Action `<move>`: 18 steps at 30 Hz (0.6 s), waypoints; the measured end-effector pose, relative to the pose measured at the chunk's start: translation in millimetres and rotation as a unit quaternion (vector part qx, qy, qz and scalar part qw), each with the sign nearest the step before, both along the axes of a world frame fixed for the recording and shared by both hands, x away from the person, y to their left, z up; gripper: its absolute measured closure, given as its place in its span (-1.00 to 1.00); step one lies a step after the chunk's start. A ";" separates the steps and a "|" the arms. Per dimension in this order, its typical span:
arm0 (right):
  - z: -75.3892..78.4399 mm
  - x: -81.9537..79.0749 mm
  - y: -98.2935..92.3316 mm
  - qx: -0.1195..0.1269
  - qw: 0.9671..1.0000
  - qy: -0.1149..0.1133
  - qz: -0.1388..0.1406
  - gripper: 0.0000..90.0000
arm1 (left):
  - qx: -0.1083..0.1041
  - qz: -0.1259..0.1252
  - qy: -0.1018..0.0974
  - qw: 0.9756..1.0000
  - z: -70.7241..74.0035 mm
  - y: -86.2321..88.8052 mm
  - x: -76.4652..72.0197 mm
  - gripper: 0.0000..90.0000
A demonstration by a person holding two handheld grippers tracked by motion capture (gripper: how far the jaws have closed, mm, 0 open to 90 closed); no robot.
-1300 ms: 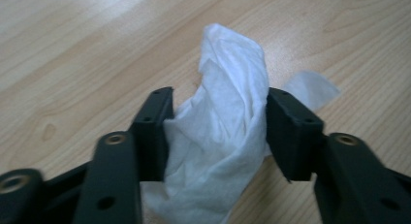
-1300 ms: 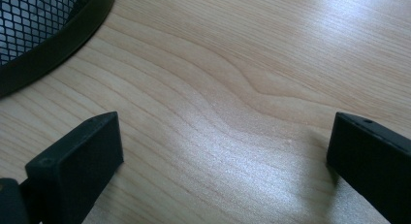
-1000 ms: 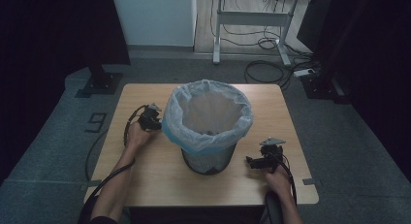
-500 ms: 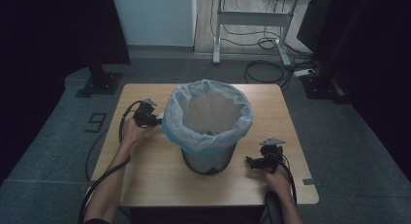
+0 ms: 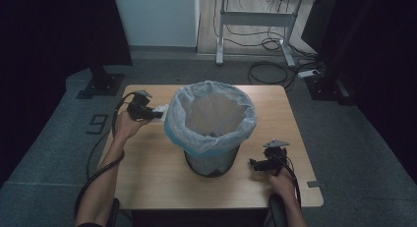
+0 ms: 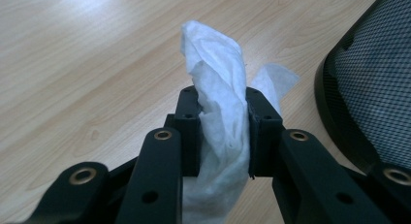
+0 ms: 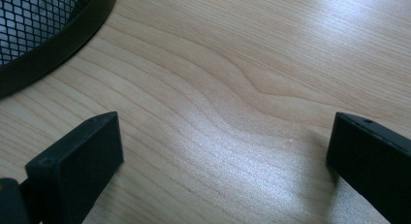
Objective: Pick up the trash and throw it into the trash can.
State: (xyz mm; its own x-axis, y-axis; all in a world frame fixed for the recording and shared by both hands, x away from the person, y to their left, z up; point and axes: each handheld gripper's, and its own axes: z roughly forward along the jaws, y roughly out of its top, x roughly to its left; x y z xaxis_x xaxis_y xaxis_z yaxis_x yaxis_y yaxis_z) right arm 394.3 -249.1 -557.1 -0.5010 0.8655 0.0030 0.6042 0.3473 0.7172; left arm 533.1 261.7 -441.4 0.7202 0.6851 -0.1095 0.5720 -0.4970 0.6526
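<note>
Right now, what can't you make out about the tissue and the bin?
- Tissue: its lower end, left gripper view, hidden behind the left gripper.
- Bin: its bottom inside, high view, shadowed by the liner.
- Bin's top, right gripper view: cut off by the edge.

Bin (image 5: 211, 160) stood mid-bench (image 5: 147, 173), liner bag (image 5: 209, 114) draped over its rim. Left gripper (image 5: 158, 112) held above bench, left of bin, just beside bag's outer edge; tissue (image 6: 218, 98) pinched between its jaws, bin wall to its right in left gripper view. Right gripper (image 5: 256, 164) placed low at bench, right of bin base, near front edge; jaws spread wide, bare bench between them. Desk (image 5: 273, 11) positioned on floor behind bench, cables (image 5: 268, 72) laid beneath it.
</note>
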 end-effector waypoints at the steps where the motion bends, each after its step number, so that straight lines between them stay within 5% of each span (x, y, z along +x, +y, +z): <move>1: 0.0 0.0 0.0 0.000 1.000 0.000 0.000 -1.00 | -0.001 0.003 0.000 1.000 3.2 0.3 -0.7 0.59; 18: -0.1 -0.2 0.2 0.000 1.000 0.000 0.000 -1.00 | -0.002 0.004 -0.007 1.000 62.0 3.0 -0.6 0.59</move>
